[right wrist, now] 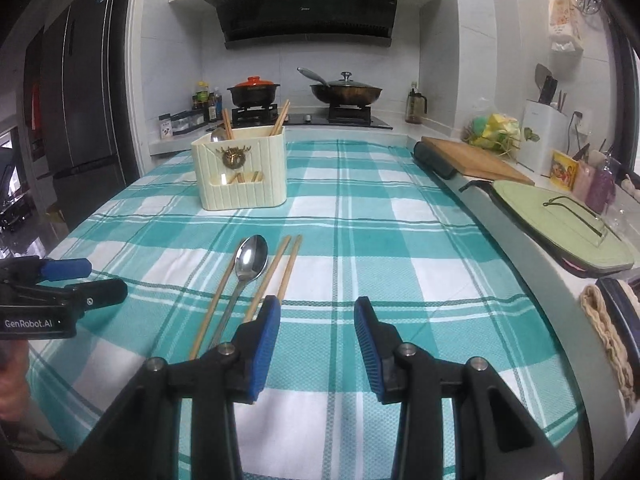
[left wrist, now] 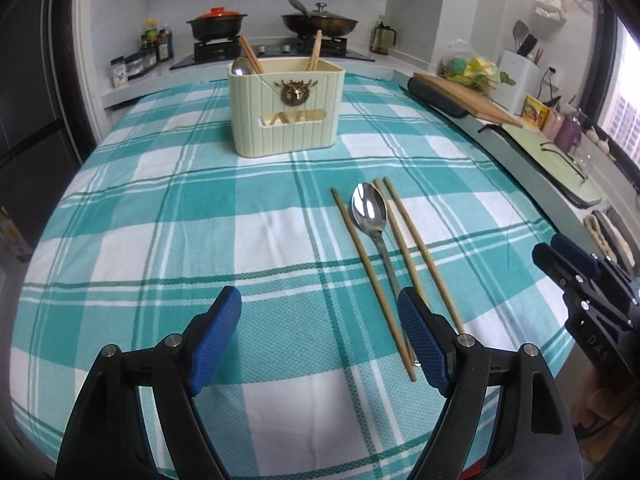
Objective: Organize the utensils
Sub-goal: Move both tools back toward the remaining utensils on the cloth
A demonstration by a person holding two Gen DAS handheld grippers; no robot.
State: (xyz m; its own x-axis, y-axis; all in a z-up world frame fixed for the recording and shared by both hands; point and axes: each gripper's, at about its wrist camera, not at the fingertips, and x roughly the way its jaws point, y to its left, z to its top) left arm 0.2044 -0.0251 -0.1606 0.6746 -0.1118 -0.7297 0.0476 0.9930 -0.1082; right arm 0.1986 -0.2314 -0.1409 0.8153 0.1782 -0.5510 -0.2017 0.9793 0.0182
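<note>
Your left gripper (left wrist: 320, 336) hangs with its jaws spread wide and nothing between them, low over the checked cloth on the bench (left wrist: 160, 220). Its right pad sits just in front of the handle ends of the loose utensils. Your right gripper (right wrist: 316, 344) is partly open and also empty, with its left pad beside the near ends of the same group.

You look to be at the approach for the next pickup, with nothing gripped yet. Lying flat on the cloth are the spoon (left wrist: 370, 210), a single chopstick (left wrist: 372, 280) on its left, and a pair of chopsticks (left wrist: 420, 256) on its right. All of them run lengthwise away from you. The spoon's bowl and the chopsticks' far tips point toward the cream utensil holder (left wrist: 286, 108) at the far end of the cloth, and the handles point back at your grippers.

The holder stands upright, well apart from the loose pieces, and already carries a spoon and some chopsticks.

Your next move probably calls for picking one piece and bringing the jaws across its thin shaft, not along it. The pieces lie close together, so closing carelessly could catch a neighbour.
</note>
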